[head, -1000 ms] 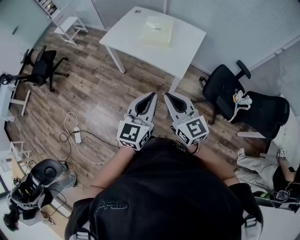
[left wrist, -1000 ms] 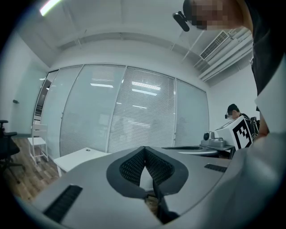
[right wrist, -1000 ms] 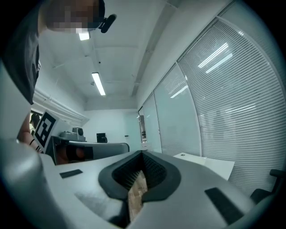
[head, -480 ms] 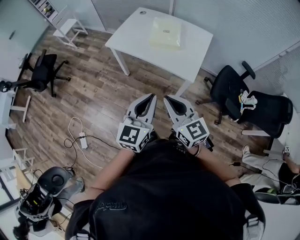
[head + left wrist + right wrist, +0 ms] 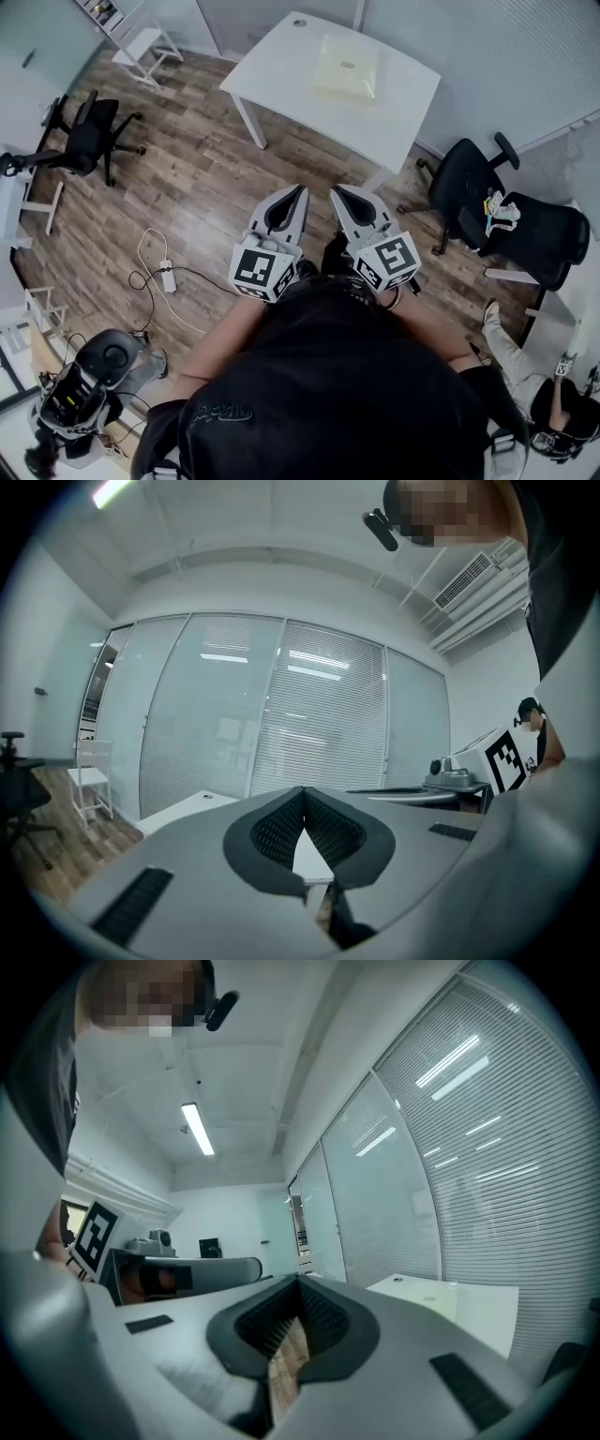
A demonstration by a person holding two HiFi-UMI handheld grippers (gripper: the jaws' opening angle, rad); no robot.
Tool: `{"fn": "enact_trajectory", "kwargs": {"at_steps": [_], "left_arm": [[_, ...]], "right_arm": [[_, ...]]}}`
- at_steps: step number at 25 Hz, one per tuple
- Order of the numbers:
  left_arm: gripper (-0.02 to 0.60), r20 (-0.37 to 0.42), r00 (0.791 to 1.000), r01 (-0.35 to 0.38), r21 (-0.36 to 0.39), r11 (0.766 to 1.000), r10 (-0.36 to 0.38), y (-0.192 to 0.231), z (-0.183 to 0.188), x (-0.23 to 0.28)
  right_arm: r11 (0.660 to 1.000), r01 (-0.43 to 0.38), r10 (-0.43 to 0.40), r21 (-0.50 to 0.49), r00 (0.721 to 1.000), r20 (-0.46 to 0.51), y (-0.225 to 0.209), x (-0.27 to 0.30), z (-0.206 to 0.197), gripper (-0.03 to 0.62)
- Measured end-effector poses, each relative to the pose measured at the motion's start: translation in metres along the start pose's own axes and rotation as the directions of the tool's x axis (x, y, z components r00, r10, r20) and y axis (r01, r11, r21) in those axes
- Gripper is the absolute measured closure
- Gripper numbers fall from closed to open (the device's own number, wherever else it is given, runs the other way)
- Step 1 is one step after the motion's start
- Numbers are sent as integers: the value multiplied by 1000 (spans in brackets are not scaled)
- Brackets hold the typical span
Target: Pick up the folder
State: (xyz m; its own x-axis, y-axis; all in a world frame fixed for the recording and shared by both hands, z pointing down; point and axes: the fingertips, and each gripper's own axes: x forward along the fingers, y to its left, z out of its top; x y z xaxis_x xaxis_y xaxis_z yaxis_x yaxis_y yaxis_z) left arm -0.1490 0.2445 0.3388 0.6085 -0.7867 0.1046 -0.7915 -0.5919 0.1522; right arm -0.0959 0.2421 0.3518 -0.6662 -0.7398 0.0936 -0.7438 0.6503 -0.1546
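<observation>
Yellowish folder lies on a white desk, upper centre. Left tool and right tool, both clenched and empty, are well apart from it. Best to approach first, then open.

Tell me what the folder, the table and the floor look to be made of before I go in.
The folder: pale yellow with a soft sheen and a small label, probably plastic, though card can't be ruled out. The table: plain white, smooth matte top, likely laminate or painted board; its legs look like white metal. The floor: brown planks with visible grain, either wood or wood-look laminate.
</observation>
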Motion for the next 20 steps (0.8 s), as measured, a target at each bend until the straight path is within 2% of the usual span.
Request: {"fn": "enact_trajectory", "kwargs": {"at_steps": [6, 10, 20], "left_arm": [[571, -5, 999, -41, -17, 999, 41, 25, 4, 15], [571, 16, 999, -34, -36, 999, 35, 31, 11, 39], [571, -12, 999, -52, -45, 998, 51, 48, 15, 142]], "right_arm": [[1000, -14, 14, 14, 1000, -3, -20, 24, 7, 576], [999, -30, 30, 22, 1000, -2, -42, 37, 13, 576], [998, -55, 56, 29, 998, -16, -139, 75, 21, 576]]}}
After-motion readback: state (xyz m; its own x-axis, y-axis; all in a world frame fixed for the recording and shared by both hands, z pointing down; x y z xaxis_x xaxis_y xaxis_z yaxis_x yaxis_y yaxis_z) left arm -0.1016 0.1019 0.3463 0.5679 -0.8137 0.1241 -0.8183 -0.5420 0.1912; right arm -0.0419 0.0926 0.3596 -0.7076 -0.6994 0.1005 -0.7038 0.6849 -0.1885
